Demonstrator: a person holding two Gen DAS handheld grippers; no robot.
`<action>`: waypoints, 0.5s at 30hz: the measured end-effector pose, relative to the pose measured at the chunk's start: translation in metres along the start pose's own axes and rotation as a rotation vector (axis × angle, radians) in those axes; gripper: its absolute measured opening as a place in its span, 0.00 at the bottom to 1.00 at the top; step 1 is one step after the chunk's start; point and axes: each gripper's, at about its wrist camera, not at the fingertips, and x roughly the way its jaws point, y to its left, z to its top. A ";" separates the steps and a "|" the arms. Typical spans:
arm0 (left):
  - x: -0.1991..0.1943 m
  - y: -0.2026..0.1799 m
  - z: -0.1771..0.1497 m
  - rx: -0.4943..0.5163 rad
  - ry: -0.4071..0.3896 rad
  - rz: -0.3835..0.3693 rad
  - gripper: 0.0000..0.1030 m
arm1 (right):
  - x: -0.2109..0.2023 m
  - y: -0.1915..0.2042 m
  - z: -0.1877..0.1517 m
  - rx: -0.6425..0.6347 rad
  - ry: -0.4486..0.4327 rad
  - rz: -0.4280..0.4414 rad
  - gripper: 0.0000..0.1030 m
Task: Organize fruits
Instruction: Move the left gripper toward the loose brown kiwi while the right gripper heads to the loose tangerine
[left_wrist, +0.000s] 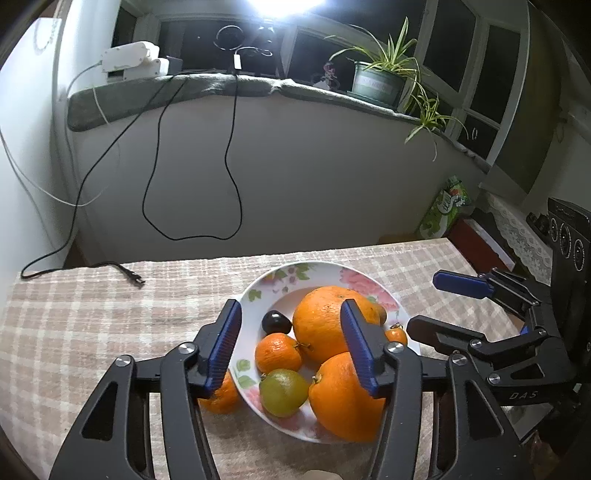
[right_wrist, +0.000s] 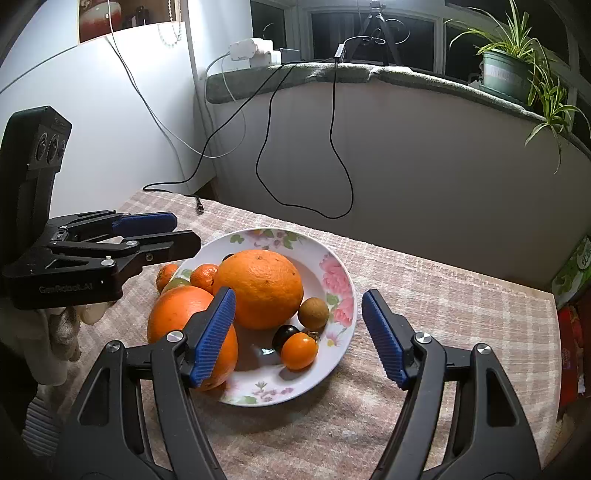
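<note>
1. Checked cloth covers the table (right_wrist: 424, 295), which stands below a night-dark window sill with a potted plant (right_wrist: 506, 74) and hanging cables (right_wrist: 332, 147).
2. On the cloth sits a floral plate (right_wrist: 332, 273) heaped with fruit: a big orange (right_wrist: 262, 288) at its middle, a second orange (right_wrist: 177, 314) over the near-left rim, a mandarin (right_wrist: 205, 275), a green fruit (left_wrist: 282, 391), a dark plum (left_wrist: 275, 321), a brown longan-like fruit (right_wrist: 313, 313) and a small orange tomato (right_wrist: 299, 350).
3. One small mandarin (right_wrist: 165, 276) lies off the plate, touching its left rim on the cloth; it looks like the piece left to gather.
4. The left gripper (left_wrist: 291, 339) hovers over the plate's left side with its jaws spread, holding nothing, probably placed for that stray fruit.
5. The right gripper (right_wrist: 299, 332) hangs above the plate's near edge, jaws wide apart and empty, seemingly waiting.
</note>
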 end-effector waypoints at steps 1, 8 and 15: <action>-0.002 0.001 0.000 -0.002 -0.002 0.001 0.55 | -0.001 0.000 0.000 -0.002 0.000 -0.001 0.72; -0.016 0.012 -0.005 -0.023 -0.015 0.018 0.56 | -0.007 0.009 0.004 -0.022 -0.005 0.001 0.72; -0.035 0.025 -0.011 -0.041 -0.032 0.036 0.56 | -0.011 0.022 0.009 -0.046 -0.006 0.022 0.72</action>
